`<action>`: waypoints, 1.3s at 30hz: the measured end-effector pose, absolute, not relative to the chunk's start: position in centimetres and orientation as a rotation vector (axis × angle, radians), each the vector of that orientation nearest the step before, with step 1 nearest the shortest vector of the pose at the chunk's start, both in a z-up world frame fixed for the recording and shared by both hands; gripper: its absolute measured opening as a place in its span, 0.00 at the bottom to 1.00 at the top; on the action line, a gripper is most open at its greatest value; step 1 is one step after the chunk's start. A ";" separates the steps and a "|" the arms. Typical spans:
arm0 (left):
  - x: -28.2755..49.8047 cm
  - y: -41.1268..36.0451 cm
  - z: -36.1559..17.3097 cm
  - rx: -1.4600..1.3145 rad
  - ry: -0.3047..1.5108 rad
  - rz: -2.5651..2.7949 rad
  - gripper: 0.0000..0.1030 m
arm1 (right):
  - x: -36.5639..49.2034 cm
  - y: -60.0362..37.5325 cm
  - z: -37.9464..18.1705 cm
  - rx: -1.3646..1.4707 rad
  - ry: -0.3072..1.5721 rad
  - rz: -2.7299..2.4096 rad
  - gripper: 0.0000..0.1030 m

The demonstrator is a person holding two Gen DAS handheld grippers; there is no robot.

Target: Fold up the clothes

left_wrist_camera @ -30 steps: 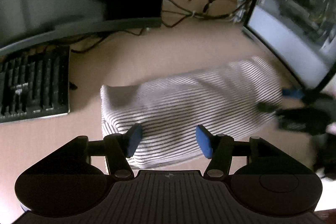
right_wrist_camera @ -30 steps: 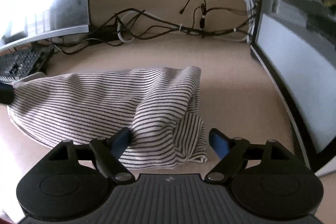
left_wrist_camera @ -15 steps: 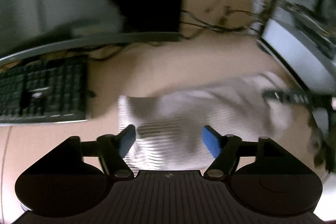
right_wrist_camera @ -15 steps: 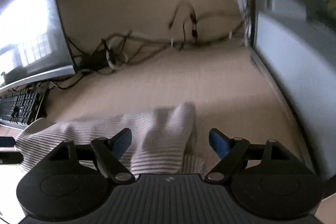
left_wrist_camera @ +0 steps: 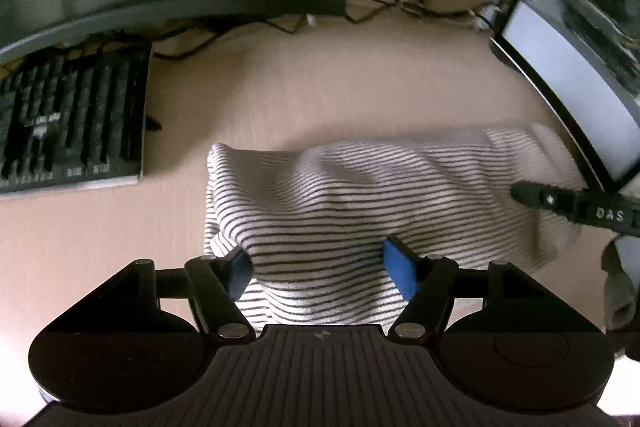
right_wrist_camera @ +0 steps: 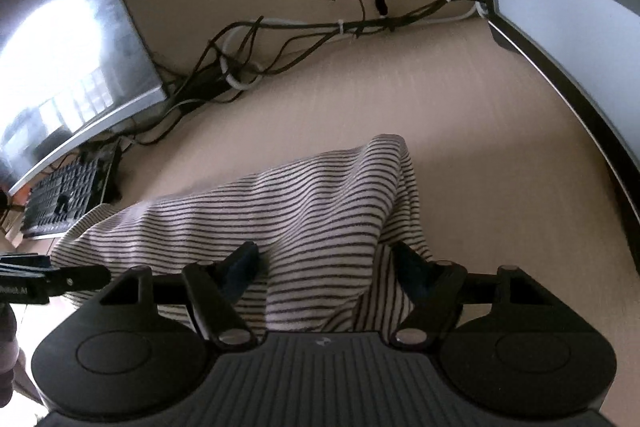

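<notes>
Beige desk (left_wrist_camera: 320,99) carries a monitor (right_wrist_camera: 68,39) along each side edge. Mid-desk lies a folded, rumpled, black-and-white striped shirt (left_wrist_camera: 360,203), near edge hidden behind both grippers. Left gripper (left_wrist_camera: 320,267) and right gripper (right_wrist_camera: 328,267) gape wide over it.

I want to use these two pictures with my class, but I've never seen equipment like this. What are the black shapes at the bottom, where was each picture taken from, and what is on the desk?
A person holds one two-finger gripper in each hand; no robot arm. Each picture comes from a camera on a gripper, looking forward along its fingers. The left gripper and right gripper both stand open around a striped garment, gripping nothing. The garment lies bunched on a wooden desk. Around it are a keyboard, tangled cables and monitors. The dark bar at the left view's right edge is the other gripper.
</notes>
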State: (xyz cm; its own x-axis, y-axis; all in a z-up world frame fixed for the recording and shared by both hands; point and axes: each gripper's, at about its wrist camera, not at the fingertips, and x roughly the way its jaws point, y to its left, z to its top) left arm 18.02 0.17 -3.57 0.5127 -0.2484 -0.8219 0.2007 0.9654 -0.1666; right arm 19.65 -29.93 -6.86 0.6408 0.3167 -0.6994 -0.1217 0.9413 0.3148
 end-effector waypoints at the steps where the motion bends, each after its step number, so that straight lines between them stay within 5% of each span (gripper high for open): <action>1: 17.1 0.5 -3.6 -0.067 1.002 -0.282 0.71 | 19.1 -29.9 -6.8 0.248 0.842 0.255 0.72; 9: 12.3 2.7 -2.7 -0.045 0.971 -0.314 0.69 | 14.5 -28.5 -6.3 0.190 0.827 0.228 0.74; 14: 9.4 3.2 3.4 -0.015 0.753 -0.443 0.72 | 10.4 -26.9 -1.7 0.077 0.652 0.111 0.73; 16: 9.1 2.3 4.2 -0.029 0.722 -0.535 0.74 | 9.2 -26.7 0.0 0.099 0.607 0.109 0.59; 22: 10.8 0.4 -2.2 0.016 0.856 -0.493 0.69 | 11.5 -25.4 -2.1 0.140 0.727 0.135 0.58; 36: 9.1 -0.2 -0.6 0.068 0.621 -0.389 0.78 | 11.3 -25.1 -5.4 0.082 0.670 0.169 0.61; 39: 9.8 -0.1 -2.7 0.073 0.702 -0.340 0.78 | 11.0 -25.1 -5.1 0.084 0.658 0.186 0.62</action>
